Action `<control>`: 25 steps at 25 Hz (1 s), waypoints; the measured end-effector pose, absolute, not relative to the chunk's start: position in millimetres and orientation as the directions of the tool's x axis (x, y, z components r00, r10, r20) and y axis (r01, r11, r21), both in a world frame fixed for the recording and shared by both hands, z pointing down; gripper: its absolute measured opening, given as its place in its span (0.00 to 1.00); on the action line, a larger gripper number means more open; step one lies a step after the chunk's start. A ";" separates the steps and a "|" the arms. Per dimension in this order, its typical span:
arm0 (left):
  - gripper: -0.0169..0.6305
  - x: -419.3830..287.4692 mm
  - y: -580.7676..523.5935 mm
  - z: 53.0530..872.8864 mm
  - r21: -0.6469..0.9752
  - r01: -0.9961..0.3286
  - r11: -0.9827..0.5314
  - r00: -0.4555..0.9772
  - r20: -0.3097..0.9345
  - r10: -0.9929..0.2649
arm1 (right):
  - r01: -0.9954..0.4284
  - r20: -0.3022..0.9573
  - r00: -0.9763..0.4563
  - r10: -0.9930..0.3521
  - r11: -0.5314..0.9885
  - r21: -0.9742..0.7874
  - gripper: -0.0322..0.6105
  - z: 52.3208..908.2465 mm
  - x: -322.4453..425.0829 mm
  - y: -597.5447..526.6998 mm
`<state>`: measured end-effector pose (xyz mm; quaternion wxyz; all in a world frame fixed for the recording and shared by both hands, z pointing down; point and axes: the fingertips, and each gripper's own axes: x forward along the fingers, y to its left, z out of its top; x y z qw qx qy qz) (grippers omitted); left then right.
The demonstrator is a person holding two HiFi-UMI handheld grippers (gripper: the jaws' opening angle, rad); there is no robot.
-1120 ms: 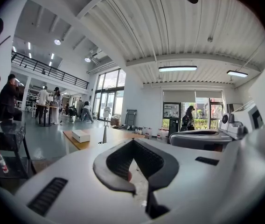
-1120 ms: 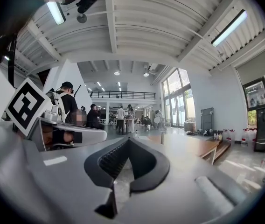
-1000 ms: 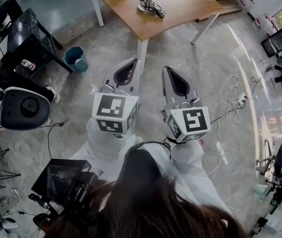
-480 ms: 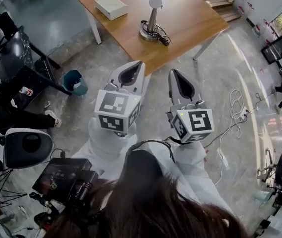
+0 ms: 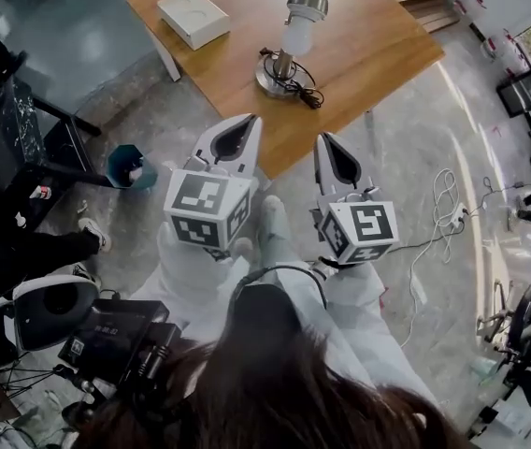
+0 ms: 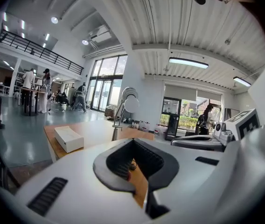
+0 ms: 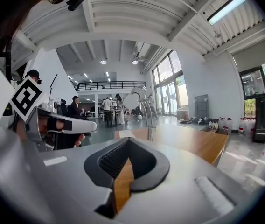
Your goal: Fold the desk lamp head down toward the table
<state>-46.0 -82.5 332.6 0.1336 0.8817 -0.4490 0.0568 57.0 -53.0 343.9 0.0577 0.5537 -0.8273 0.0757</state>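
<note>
Before the brown wooden worktop's [image 5: 378,54] near edge, held left hand-held gripper [image 5: 246,122] and right hand-held gripper [image 5: 326,141] closed, empty, short of upright silver desk lamp [image 5: 294,31].

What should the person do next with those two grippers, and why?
Most likely carry both forward to the desk lamp. It stands upright on the table with its head raised, while the left gripper and right gripper are shut, empty and well short of it, so nothing can be folded down yet.
</note>
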 end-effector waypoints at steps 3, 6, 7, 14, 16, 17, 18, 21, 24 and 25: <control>0.03 -38.7 -133.6 338.9 0.182 -0.812 -0.555 0.584 0.221 -0.782 | -0.922 0.210 -0.387 -0.898 0.384 -0.054 0.05 363.1 72.5 -103.5; 0.03 -25.2 -182.7 343.8 0.166 -0.805 -0.569 0.593 0.247 -0.766 | -0.916 0.236 -0.400 -0.886 0.394 -0.073 0.05 379.1 93.9 -156.7; 0.03 -22.4 -197.3 345.2 0.164 -0.804 -0.572 0.594 0.255 -0.763 | -0.913 0.244 -0.407 -0.880 0.400 -0.082 0.05 383.4 99.4 -173.5; 0.03 -21.3 -273.0 360.3 0.306 -0.754 -0.582 0.653 0.251 -0.714 | -0.895 0.304 -0.445 -0.843 0.428 -0.125 0.05 416.0 106.6 -253.1; 0.03 -15.8 -287.3 363.6 0.345 -0.726 -0.595 0.683 0.258 -0.683 | -0.887 0.316 -0.460 -0.829 0.442 -0.133 0.05 425.7 106.9 -264.4; 0.03 -13.1 -294.7 365.5 0.366 -0.705 -0.608 0.705 0.263 -0.659 | -0.883 0.321 -0.467 -0.824 0.449 -0.133 0.05 430.3 105.5 -270.8; 0.03 -10.9 -302.0 368.2 0.390 -0.678 -0.623 0.731 0.271 -0.626 | -0.880 0.325 -0.474 -0.819 0.456 -0.134 0.05 435.1 102.7 -277.6; 0.03 -3.7 -323.1 376.0 0.482 -0.567 -0.667 0.822 0.292 -0.488 | -0.863 0.332 -0.502 -0.799 0.489 -0.126 0.05 446.3 91.2 -301.3; 0.03 6.8 -340.9 373.9 0.596 -0.449 -0.666 0.892 0.267 -0.364 | -0.835 0.322 -0.542 -0.776 0.542 -0.100 0.05 447.3 85.2 -320.8; 0.03 9.8 -345.4 372.0 0.636 -0.409 -0.654 0.911 0.249 -0.328 | -0.823 0.321 -0.558 -0.765 0.561 -0.093 0.06 447.1 83.4 -324.9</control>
